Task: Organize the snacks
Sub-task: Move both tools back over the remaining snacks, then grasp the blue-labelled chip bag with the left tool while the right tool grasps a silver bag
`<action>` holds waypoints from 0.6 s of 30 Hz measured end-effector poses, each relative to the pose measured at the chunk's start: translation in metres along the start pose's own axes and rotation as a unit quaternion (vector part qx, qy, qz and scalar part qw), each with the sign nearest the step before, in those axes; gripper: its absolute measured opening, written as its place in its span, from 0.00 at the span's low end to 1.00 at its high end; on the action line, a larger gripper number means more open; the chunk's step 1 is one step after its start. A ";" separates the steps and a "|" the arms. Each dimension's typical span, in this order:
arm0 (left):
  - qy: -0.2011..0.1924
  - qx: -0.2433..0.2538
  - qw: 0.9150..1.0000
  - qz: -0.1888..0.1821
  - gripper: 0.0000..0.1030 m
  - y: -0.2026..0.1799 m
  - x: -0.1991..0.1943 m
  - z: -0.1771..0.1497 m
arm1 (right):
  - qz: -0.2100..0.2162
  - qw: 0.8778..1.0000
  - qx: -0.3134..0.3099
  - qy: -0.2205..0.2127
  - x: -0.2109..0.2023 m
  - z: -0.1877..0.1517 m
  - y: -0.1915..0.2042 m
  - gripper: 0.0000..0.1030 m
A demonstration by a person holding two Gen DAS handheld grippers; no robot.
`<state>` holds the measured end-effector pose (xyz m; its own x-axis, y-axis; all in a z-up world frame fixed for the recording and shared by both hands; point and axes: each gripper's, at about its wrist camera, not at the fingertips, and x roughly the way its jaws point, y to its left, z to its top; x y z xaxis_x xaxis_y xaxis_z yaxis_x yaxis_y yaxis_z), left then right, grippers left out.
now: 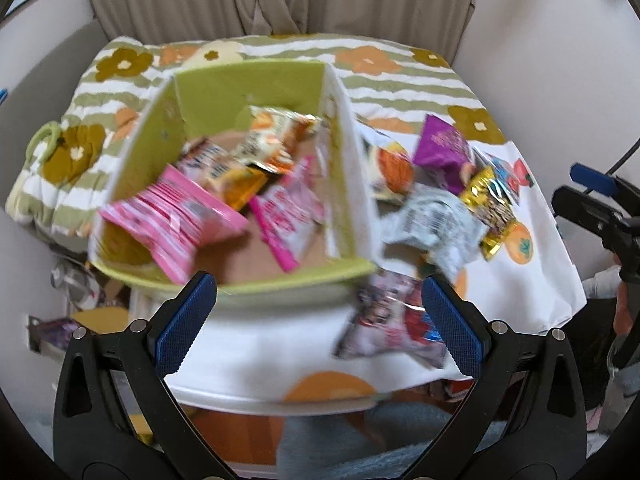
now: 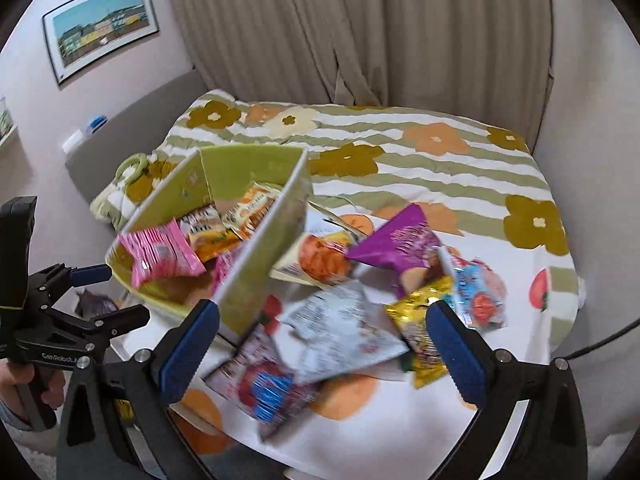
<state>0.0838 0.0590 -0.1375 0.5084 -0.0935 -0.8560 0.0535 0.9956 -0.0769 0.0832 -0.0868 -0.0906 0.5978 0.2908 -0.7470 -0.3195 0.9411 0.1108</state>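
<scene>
Motion blur smears the print on every snack packet, including the pink striped packet (image 1: 176,216) in the green cardboard box (image 1: 248,84); brand names unreadable.

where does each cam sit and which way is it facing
Left wrist: on the left gripper, open, looking down at the green cardboard box; the right gripper shows at the right edge.
Right wrist: on the right gripper, open, over loose packets right of the box; the left gripper and a hand show.
Shared: box, purple snack packet, floral cloth.
</scene>
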 end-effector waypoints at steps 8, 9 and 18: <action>0.033 -0.003 0.999 0.002 0.99 -0.062 0.030 -0.033 | 0.033 0.999 -0.032 0.022 0.009 -0.017 -0.049 1.00; 0.036 0.000 0.999 0.003 0.99 -0.066 0.034 -0.035 | 0.038 0.998 -0.035 0.025 0.013 -0.017 -0.054 1.00; 0.015 0.068 0.996 0.053 0.99 -0.118 0.066 -0.059 | 0.066 0.996 -0.048 0.045 0.056 -0.024 -0.067 1.00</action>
<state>0.0602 -0.0643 -0.2150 0.4916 0.0150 -0.8707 0.1173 0.9896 0.0833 0.1200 -0.1377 -0.1554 0.4790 0.3894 -0.7867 -0.4623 0.8738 0.1510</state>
